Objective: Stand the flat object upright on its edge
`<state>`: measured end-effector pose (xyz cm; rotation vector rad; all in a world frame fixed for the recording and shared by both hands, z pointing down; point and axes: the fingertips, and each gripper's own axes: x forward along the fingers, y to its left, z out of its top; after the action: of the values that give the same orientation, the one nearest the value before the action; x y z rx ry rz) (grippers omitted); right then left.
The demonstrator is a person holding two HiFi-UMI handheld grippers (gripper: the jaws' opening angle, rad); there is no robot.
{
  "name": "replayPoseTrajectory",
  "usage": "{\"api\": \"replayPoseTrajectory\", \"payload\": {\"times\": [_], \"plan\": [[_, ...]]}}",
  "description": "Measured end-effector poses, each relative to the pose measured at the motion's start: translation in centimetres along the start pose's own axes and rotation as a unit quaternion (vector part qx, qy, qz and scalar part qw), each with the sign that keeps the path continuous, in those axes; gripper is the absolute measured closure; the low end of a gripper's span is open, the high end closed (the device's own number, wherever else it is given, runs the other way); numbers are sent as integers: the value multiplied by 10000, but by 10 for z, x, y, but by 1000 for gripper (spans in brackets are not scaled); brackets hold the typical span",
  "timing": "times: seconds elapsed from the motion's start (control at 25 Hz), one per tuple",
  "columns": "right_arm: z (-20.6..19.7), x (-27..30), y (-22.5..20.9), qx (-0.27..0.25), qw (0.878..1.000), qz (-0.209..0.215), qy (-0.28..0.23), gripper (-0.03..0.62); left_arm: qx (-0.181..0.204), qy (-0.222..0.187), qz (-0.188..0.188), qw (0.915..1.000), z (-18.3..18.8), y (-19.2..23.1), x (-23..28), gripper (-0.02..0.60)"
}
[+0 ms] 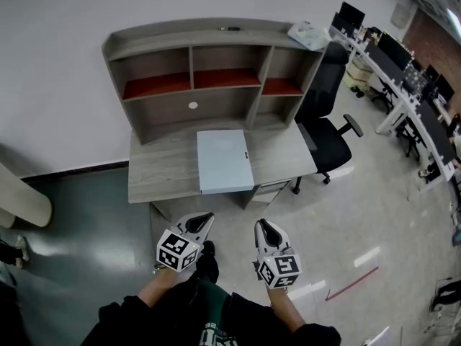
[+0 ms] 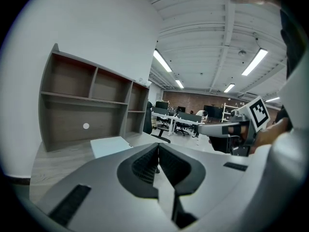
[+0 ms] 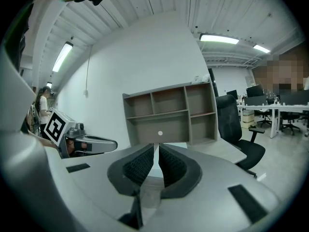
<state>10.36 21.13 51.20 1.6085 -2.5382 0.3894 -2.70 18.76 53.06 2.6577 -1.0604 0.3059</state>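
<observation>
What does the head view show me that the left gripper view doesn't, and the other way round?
Only the head view: the whole flat panel lying flat on the desk, the red shelf tops, and the left gripper and right gripper both short of the desk. Only the left gripper view: the left gripper's jaws together with nothing between them, and the ceiling lights. Both: the panel, the shelf unit, the right gripper.

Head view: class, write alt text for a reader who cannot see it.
A pale blue flat panel lies on a wooden desk with a shelf hutch. The left tongs and right tongs, both shut, point toward it from short of the desk.
</observation>
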Motion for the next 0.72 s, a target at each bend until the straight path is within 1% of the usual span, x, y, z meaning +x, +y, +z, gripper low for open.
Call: {"api": "replayPoseTrajectory", "payload": {"times": [0.4, 0.56, 0.72], "plan": [[38, 123, -44, 5, 9999, 68, 137, 557, -20, 126, -40, 9999, 38, 92, 77, 569], [48, 173, -53, 18, 9996, 148, 219, 557, -68, 172, 9, 9998, 48, 134, 99, 569], [50, 211, -61, 75, 9993, 171, 323, 557, -122, 209, 94, 9997, 56, 173, 111, 569]]}}
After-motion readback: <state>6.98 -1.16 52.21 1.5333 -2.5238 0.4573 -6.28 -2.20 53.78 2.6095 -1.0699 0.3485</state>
